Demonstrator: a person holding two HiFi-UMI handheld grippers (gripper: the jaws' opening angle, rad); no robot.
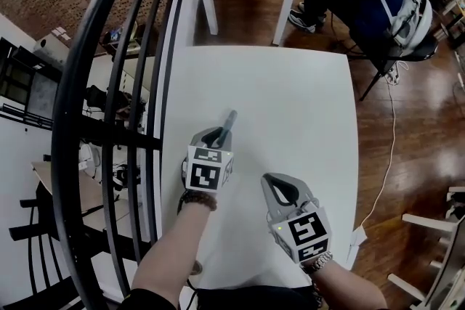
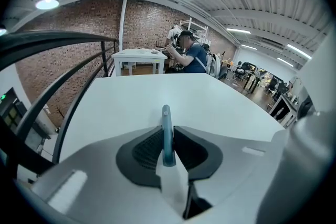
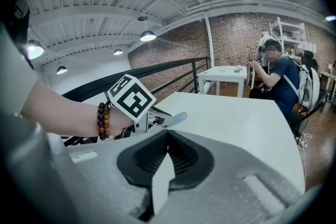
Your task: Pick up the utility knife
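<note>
My left hand-held gripper (image 1: 218, 136) is clenched on the utility knife (image 1: 228, 124). In the left gripper view the slim blue-grey body stands edge-on between the two ribbed pads, which press on it from both sides. In the head view the knife sits just left of the middle of the frame, over the white bench (image 1: 305, 105), with its front end poking out past the jaws toward the top of the picture. I cannot tell whether its tip touches the bench.

The grip looks to be on the rear part of the knife, so a good length hangs out ahead of the pads. I judge that it could pivot if I jerk it. The lift should go straight up and slowly, with the squeeze firm and no roll of the wrist, so that the narrow body does not slip along the ribs.

My left forearm comes up from the bottom edge of the head view, with a bead bracelet (image 1: 197, 200) at the wrist, and the tool tips forward and down at the bench. My right hand-held gripper (image 1: 280, 189) hangs at the lower right of centre, also angled down. Its jaws are together on nothing, and it is apart from the knife. It is best left out of the way.
</note>
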